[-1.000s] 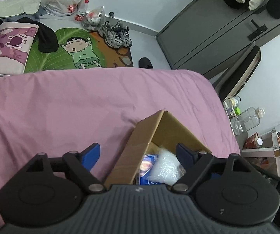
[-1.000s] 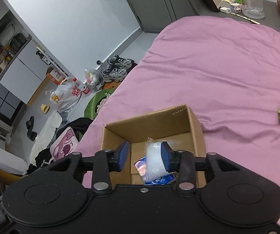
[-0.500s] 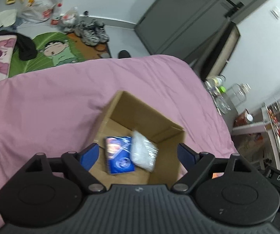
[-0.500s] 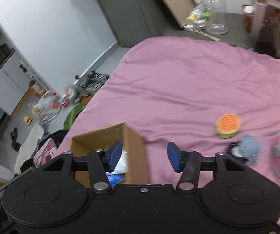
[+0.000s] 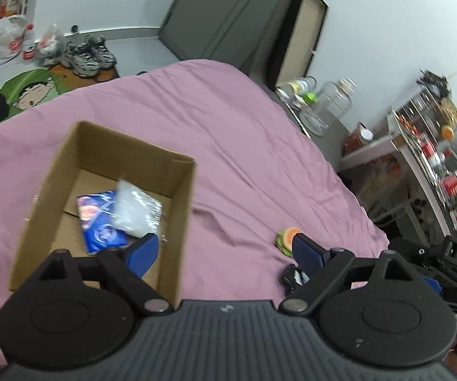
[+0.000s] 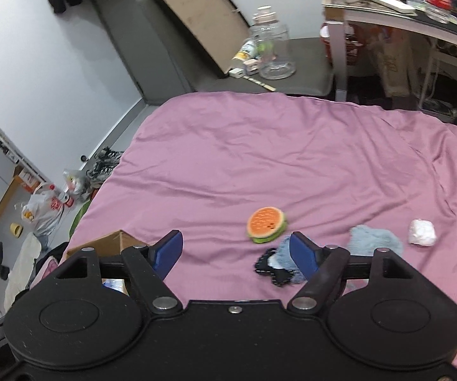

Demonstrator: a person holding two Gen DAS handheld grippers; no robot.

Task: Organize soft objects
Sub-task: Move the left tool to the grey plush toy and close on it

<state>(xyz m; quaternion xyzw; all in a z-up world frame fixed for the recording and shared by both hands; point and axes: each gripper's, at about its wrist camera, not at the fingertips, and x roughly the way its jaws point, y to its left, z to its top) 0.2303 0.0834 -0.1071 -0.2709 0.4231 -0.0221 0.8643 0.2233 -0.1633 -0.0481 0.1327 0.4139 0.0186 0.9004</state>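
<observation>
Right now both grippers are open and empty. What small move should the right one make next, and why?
Probably ease the right gripper forward and down onto the burger toy. It lies loose on the pink sheet just ahead of the open jaws, while the cardboard box already holds two items.

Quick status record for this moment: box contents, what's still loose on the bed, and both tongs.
box: cardboard box on the pink bedsheet, open top
in box: blue packet; clear plastic bag lying partly over it
loose on bed: burger plush; black-and-blue cloth item; light blue fuzzy item; small white bundle
left tongs: open, empty, above the box's near right corner
right tongs: open, empty, over the bed facing the loose items
</observation>
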